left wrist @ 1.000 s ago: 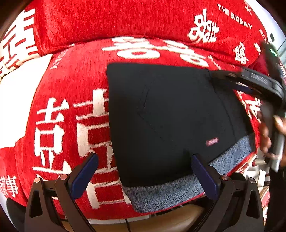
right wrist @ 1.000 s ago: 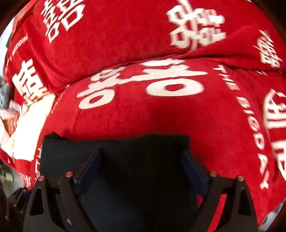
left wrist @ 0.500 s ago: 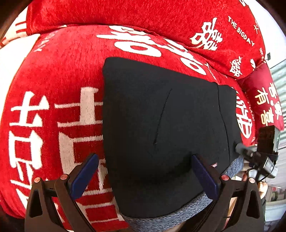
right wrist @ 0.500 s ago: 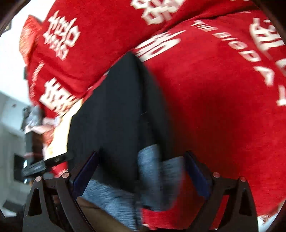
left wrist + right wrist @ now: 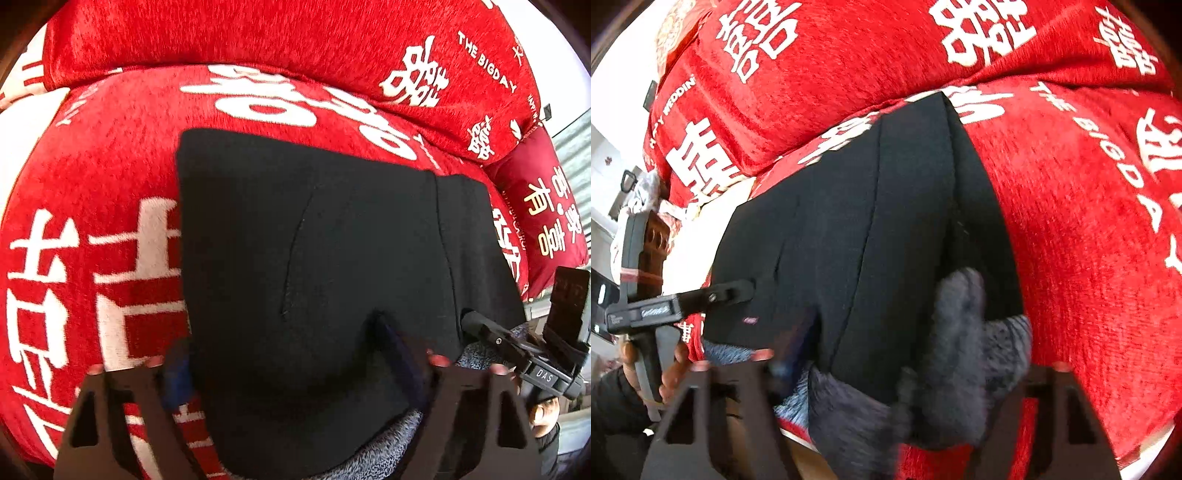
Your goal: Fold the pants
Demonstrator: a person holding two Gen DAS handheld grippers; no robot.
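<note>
The left tool [image 5: 288, 354] sits at the bottom of its own wrist view, fingers spread wide apart, blurred at the tips. In the right wrist view it shows at lower left, gripped from below by the left hand [image 5: 670, 373]. The right tool [image 5: 886, 354] fills the bottom of that view, fingers also wide apart. In the left wrist view it appears at lower right, the right hand [image 5: 543, 417] beneath it.

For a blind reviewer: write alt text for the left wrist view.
Folded black pants with a grey fleece lining lie on a red sofa cover printed with white characters. The left gripper straddles their near edge, fingers spread; the right gripper reaches in from the right.
</note>
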